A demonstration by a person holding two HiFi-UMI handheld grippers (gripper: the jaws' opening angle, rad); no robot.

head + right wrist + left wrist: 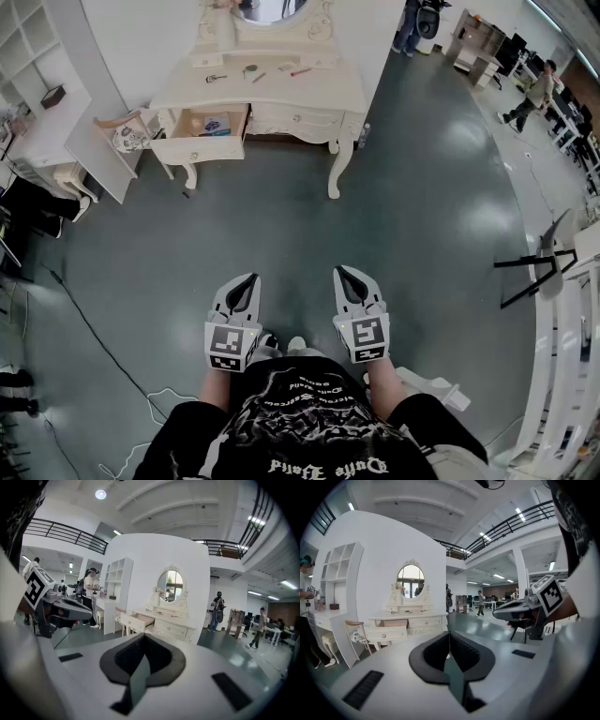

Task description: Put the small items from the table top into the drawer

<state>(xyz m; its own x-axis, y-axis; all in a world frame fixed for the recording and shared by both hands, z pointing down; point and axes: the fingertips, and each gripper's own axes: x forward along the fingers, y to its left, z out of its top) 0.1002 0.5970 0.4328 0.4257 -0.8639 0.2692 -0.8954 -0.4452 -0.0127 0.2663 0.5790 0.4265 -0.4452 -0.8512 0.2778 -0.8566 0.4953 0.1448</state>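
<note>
Cream-white carved wooden dressing table (pixel 349 117) stands at the far side of the glossy grey-green floor (pixel 422 216), well apart from both tools.

Its tabletop (pixel 323 89) carries the small items (pixel 249 68). A dark one lies near the table's left end, a roundish one sits just right of it, and a thin pinkish one lies toward the table's middle. They are too small to identify further. All of them lie in front of the table's oval framed mirror (pixel 270 9).

The table's left-hand cream drawer (pixel 199 150) is pulled out. A small pale blue-and-white object (pixel 214 123) lies inside it. A white wooden chair with a patterned seat (pixel 127 136) stands just beside the table's left end.

Left tool (pixel 249 278): black jaws clenched, tips meeting, nothing between them. It points across the floor toward the table.

Right tool (pixel 340 272): jaws likewise clenched and empty, also aimed at the table and tilted slightly down.

Both tools are held side by side in front of the person's torso, well short of the table and touching nothing on it.
</note>
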